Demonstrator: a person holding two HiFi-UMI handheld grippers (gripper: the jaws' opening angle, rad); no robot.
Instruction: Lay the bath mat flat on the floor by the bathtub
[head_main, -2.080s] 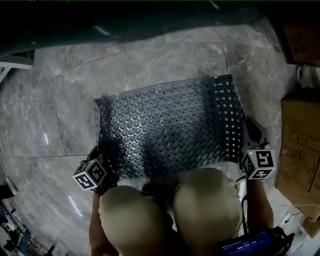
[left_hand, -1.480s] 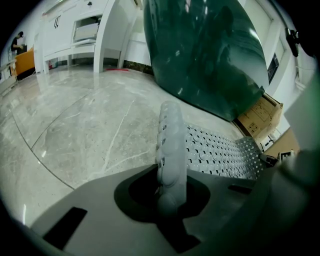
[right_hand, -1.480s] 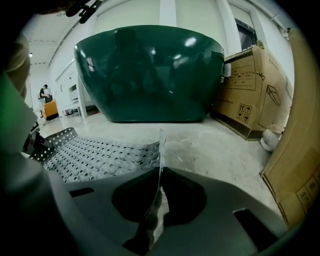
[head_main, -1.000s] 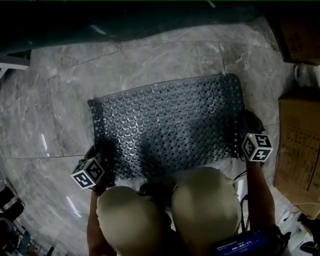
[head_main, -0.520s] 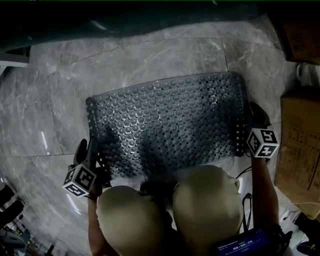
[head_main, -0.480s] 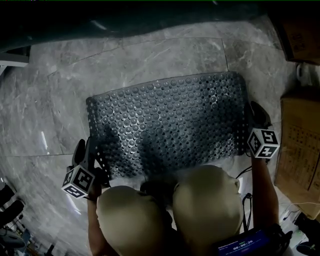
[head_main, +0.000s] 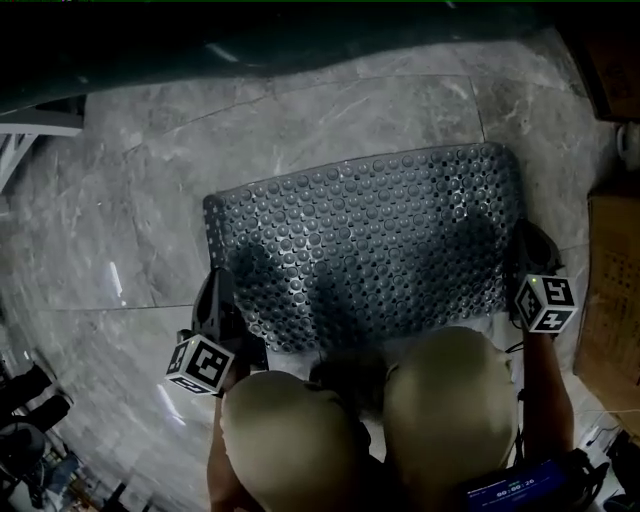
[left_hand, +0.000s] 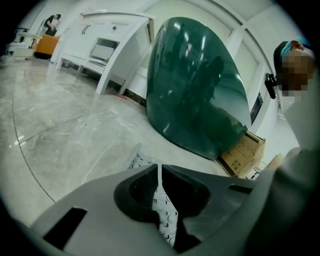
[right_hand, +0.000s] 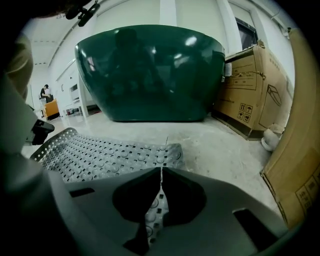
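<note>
The grey studded rubber bath mat (head_main: 370, 240) lies spread on the grey marble floor (head_main: 150, 200). Its far edge is near the dark green bathtub (right_hand: 150, 75) and its near edge is just in front of the person's knees (head_main: 290, 440). The left gripper (left_hand: 159, 172) sits at the mat's near left corner, its jaws closed to a hairline slit that pinches the mat's edge. The right gripper (right_hand: 161, 172) is at the near right corner, its jaws likewise pressed together on the mat. Brown cardboard boxes (right_hand: 250, 85) stand on the right, beside the bathtub.

Bath mat (head_main: 370, 245) — near edge behind knees (head_main: 455, 400).
</note>
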